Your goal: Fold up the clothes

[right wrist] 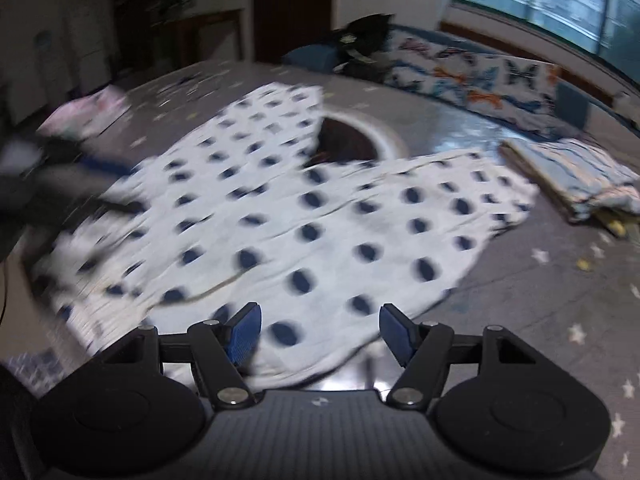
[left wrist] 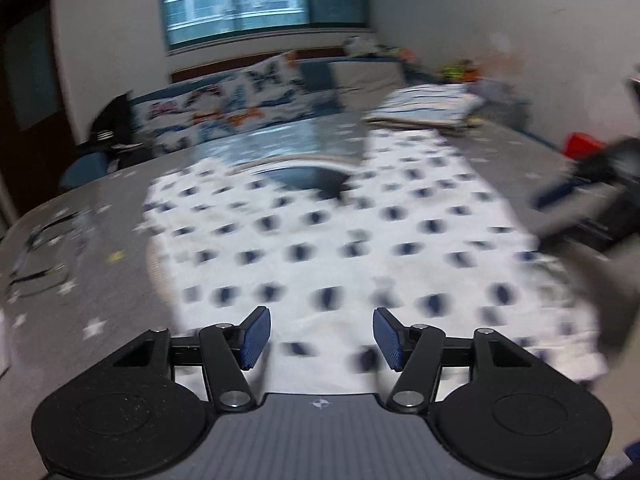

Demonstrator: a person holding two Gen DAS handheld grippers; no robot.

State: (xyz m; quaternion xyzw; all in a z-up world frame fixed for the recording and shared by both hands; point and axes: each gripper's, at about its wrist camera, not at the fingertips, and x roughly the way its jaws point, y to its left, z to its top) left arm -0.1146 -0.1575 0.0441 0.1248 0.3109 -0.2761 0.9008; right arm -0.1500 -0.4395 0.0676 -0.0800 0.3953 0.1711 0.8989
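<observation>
left gripper (left wrist: 321,338): released, empty | right gripper (right wrist: 320,334): released, empty | spotted garment (left wrist: 340,248): flat on bed (left wrist: 100,208), 12 o'clock of both grippers

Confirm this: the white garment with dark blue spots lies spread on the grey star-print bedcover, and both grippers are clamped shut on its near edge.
One detail is wrong. The white garment with dark blue spots does lie spread on the grey star-print bedcover, but neither gripper is clamped on it. The left wrist view shows the left gripper with jaws apart and empty; the right wrist view shows the same for the right gripper.
</observation>
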